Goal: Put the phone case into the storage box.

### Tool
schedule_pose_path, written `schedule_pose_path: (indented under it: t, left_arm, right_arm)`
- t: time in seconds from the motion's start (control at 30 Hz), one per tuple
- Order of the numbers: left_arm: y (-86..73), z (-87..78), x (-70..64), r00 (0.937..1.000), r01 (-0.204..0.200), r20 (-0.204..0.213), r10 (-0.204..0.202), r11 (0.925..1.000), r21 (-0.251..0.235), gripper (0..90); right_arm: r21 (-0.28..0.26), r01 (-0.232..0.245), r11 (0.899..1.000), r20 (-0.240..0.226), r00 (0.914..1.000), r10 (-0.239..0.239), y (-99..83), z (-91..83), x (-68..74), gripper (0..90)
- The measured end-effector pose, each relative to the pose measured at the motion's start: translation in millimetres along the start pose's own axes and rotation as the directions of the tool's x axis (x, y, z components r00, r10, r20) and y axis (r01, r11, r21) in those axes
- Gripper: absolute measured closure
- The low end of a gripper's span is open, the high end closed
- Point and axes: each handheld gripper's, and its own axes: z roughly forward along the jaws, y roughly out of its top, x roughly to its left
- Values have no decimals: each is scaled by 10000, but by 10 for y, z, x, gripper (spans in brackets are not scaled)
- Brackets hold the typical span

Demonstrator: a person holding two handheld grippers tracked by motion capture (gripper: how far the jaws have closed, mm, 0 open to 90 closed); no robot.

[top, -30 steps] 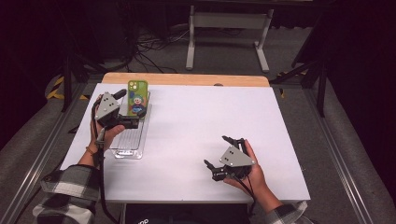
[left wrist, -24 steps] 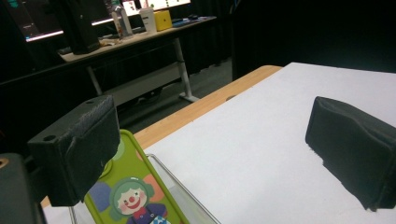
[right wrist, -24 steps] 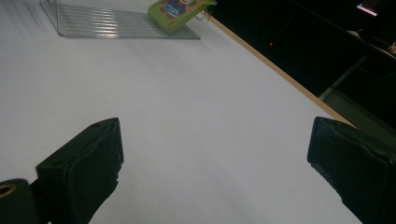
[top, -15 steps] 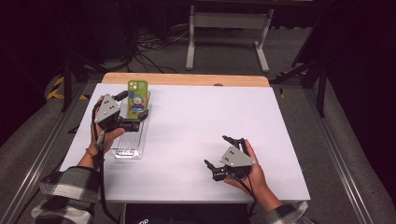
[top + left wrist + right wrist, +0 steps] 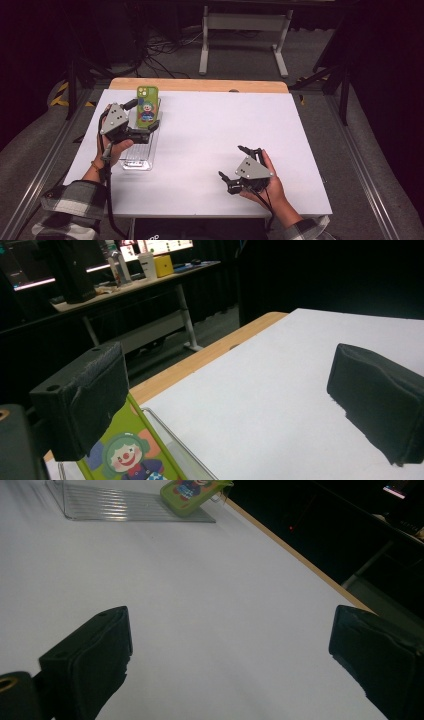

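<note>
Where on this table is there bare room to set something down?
The white table is bare between the clear tray and the right gripper, and across its far right. It is crowded at the left, where the left gripper sits by the green phone.

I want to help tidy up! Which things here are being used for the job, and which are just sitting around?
Being used:
- green phone with a clown picture
- clear tray it lies in
- left tool, open, next to the phone

Just sitting around:
- right tool, open over bare table
- white table
- desk with a yellow box far behind
</note>
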Motion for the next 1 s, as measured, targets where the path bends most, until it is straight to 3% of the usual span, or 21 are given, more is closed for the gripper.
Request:
schedule_pose_path:
  t: [1.0]
  left_arm:
    - [10,-177,-109,9989,-402,229,402,9992,-19,39]
  right_arm:
    - [-94,34,10000,18,10000,-33,15,-8,-4,44]
